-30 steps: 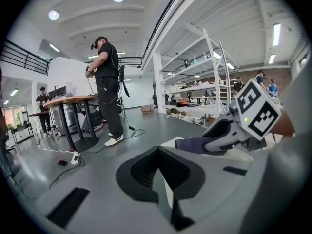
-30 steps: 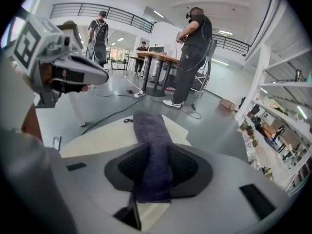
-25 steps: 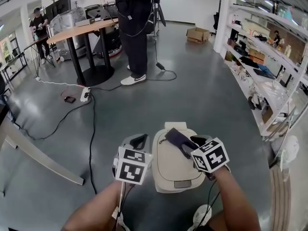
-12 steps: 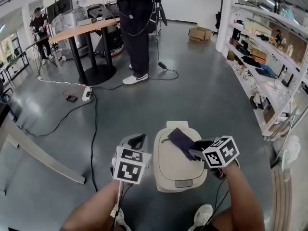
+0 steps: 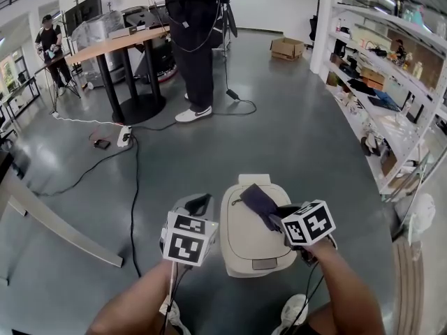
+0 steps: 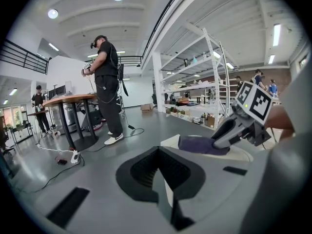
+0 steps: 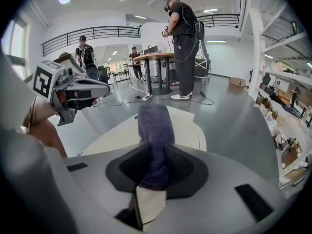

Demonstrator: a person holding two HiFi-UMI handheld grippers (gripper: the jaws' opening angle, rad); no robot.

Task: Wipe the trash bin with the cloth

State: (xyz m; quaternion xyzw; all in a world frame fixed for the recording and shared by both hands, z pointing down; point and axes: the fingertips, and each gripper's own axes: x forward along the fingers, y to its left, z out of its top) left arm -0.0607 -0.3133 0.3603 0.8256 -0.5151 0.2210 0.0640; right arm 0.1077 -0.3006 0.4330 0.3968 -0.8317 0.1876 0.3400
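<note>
Grey floor [image 5: 293, 138] fills the head view, and at its far left a round table [image 5: 119, 40] stands with a white power strip [image 5: 124, 137] and loose cables on the ground in front of it. Just right of the table a person in dark clothes [image 5: 192, 40] stands in white shoes. Lower down, the left gripper [image 5: 200, 202] hovers just beside the left edge of the trash bin [image 5: 244, 246] without touching it; in its own view the black pads meet along a thin seam with nothing caught between them. The bin is cream, its lid is down, and it stands on the floor between the two grippers. A dark purplish cloth [image 5: 258, 201] lies across the far right part of the lid, and its near end is pinched in the right gripper [image 5: 277, 216]. In the right gripper view the cloth [image 7: 155, 126] runs up out of the clamped jaws and drapes forward onto the lid [image 7: 122, 138]. White shelving [image 5: 391, 82] crowded with small items lines the right side, and a cardboard box [image 5: 286, 49] sits on the floor beyond
</note>
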